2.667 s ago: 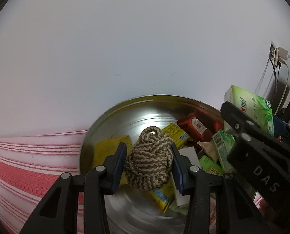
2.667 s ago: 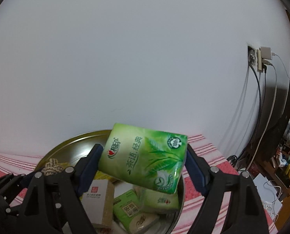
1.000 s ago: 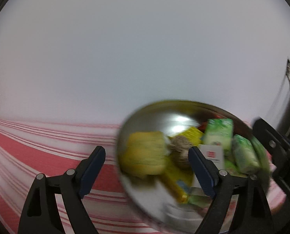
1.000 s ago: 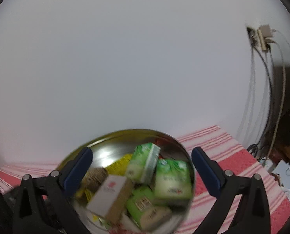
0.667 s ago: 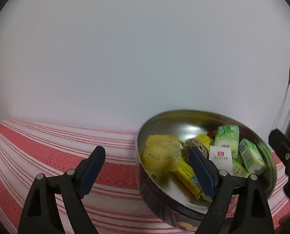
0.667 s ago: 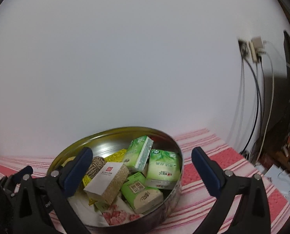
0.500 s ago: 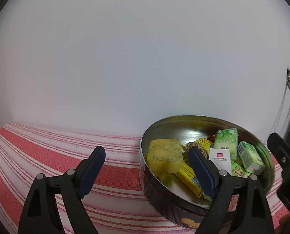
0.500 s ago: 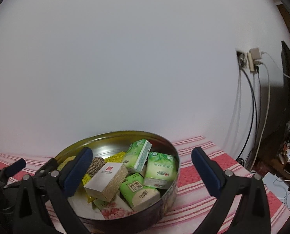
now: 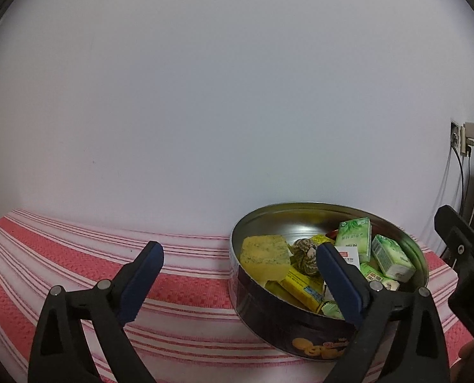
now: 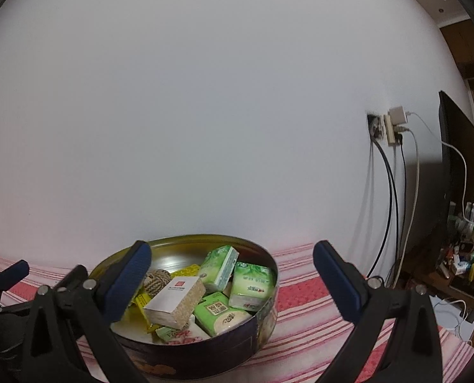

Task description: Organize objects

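On the cloth: a round tin [image 10: 205, 360] sits on a red-and-white striped tablecloth [image 9: 77, 255], close to a plain white wall [image 10: 205, 95].
Tin: dark outer side with a biscuit picture, shiny metal inside, no lid on it, filled with small things.
Sponge: a yellow sponge [image 9: 264, 255] leans at the tin's left side, as the left camera sees it.
Rope ball: a brown-and-cream rope ball [image 10: 156, 282] sits near the middle, partly behind the box.
Box: a white box [image 10: 174, 301] with a red square mark and speckled sides lies tilted on top.
Tissue packs: several green tissue packs [image 10: 252, 285] crowd the right side, some upright, some flat.
Yellow packets: flat yellow packets [image 9: 300, 285] lie under the sponge and ball.
Left gripper [image 9: 238, 281]: jaws spread wide and just now opening further, nothing between the blue pads; it hangs before the tin's left edge.
Right gripper [image 10: 232, 279]: jaws spread wide, holding nothing, tin seen between them.
Wall socket [image 10: 387, 127]: plugs and cables hang down at the right.
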Motion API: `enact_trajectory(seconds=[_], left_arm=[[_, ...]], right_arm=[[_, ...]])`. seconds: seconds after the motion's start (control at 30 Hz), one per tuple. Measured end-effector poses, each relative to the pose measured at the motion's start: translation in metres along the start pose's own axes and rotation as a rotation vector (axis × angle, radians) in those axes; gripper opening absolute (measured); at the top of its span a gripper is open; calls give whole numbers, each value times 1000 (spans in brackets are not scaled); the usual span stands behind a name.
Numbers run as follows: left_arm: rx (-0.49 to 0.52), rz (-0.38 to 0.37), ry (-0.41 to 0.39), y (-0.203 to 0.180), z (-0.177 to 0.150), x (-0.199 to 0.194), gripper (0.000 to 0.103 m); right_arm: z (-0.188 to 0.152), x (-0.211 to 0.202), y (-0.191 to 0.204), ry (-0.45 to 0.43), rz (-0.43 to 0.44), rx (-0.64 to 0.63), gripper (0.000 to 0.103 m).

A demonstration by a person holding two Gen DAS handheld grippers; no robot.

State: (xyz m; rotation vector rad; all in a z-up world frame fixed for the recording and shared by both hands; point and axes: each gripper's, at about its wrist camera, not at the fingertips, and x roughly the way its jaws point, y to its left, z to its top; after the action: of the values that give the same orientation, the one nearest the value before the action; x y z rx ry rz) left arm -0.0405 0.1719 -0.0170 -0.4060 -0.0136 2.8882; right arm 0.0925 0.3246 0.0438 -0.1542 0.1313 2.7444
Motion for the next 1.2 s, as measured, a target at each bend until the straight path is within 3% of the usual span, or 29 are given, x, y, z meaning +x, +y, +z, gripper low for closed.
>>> enact_trajectory(seconds=[0.27,0.47,0.53,1.2], left_arm=[[-19,-14,-5,5,-12,-15,98],[35,-32,0,3,-27,-11,102],[54,-37,-3,3,-16,-34,102],[38,-72,1,11,-15,-40,102]], right_arm=[[3,-13,-5,-27,-41,23,103],[4,-23,3,-53,-35,-9,103],[4,-23,7,-58,-26,-25,103],[0,-19,11,-32,-20,-15,103]])
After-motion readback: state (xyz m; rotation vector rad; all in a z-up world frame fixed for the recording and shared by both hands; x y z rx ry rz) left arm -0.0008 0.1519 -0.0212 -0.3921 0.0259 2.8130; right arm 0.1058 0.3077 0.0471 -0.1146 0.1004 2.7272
